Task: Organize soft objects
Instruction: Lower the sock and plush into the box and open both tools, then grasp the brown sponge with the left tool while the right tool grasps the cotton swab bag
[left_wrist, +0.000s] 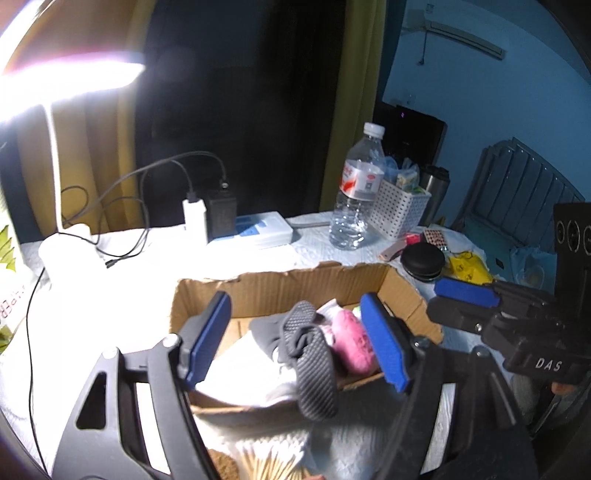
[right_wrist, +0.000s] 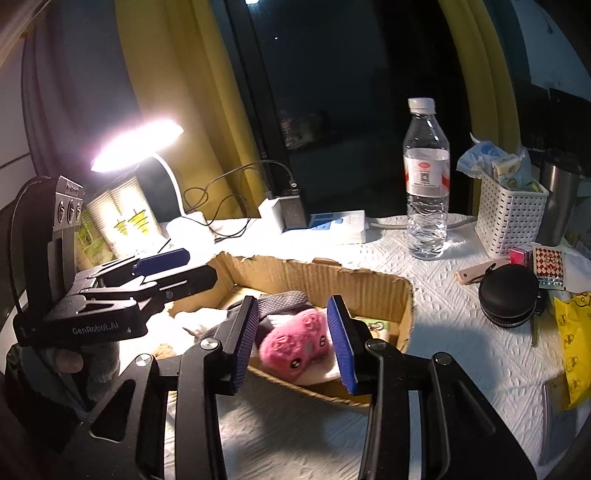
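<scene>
left jaws: the left gripper (left_wrist: 295, 339) stood spread wide, its blue pads (left_wrist: 208, 338) clear of everything; nothing was pinched between them; the grey sock lay in the box beyond the gap
right jaws: the right gripper (right_wrist: 293, 343) stood partly spread above the near wall of the box; its blue pads (right_wrist: 341, 343) flanked the pink toy in the view but did not press on it
pink plush toy: the pink plush toy (right_wrist: 295, 341) lay inside the box toward its near right side, face toward the right wrist camera; free of both grippers
grey sock: a dark grey textured sock (left_wrist: 312, 354) lay in the box just left of the toy, one end draped over the near wall; it touched the toy
white cloth: pale soft fabric (left_wrist: 243, 373) lay under the sock and toy on the box floor
box: an open cardboard box (right_wrist: 314, 275) with torn edges sat on a white quilted table cover (right_wrist: 443, 332)
behind the box: a clear water bottle (right_wrist: 426, 177) stood upright; beside it a white perforated basket (right_wrist: 509, 218) held packets; a white power strip (right_wrist: 332, 225) with plugged chargers lay further left
right side: a black round zip case (right_wrist: 508, 295) and a yellow bag (right_wrist: 574, 343) lay near the table edge
left side: a lit desk lamp (right_wrist: 136, 144) glared over the table
</scene>
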